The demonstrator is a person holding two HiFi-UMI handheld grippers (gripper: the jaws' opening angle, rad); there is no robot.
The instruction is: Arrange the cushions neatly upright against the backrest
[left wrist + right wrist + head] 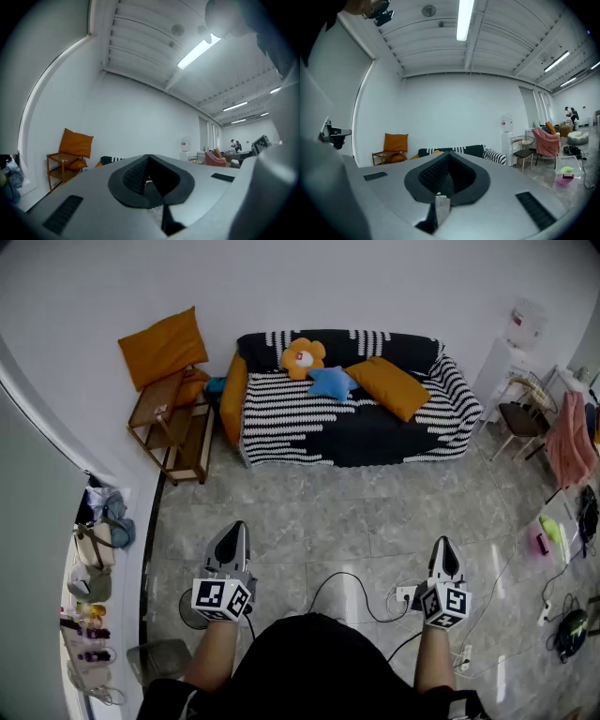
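While the person stood well back on the grey floor [328, 512], both tools were held out level and carried nothing. The left gripper [232, 529] had its jaws pressed together, and so did the right gripper [442, 544].

The cushions were far ahead of them on the striped sofa [309, 427]. A flower cushion [302, 356] leaned against the backrest [408, 346]. A blue cushion [332, 382] lay just in front of it on the seat. A mustard cushion [387, 386] sprawled flat and slanted beside the blue one. An orange cushion [232, 395] stood at the left arm of the sofa. Another orange one, the propped cushion [163, 346], sat on a wooden rack [173, 423] by the wall. I could not tell whether it was part of the job.

They all looked light and soft to me, with nothing to break. I'd have expected them to sag and fold under a narrow pinch rather than lift as a slab. A deep bite at a corner or along a seam seemed the safest hold. The big mustard one probably wanted a jaw at each top corner so it would hang straight. The flower's petals offered ready tabs. The blue one looked small enough for a single hold on its edge.
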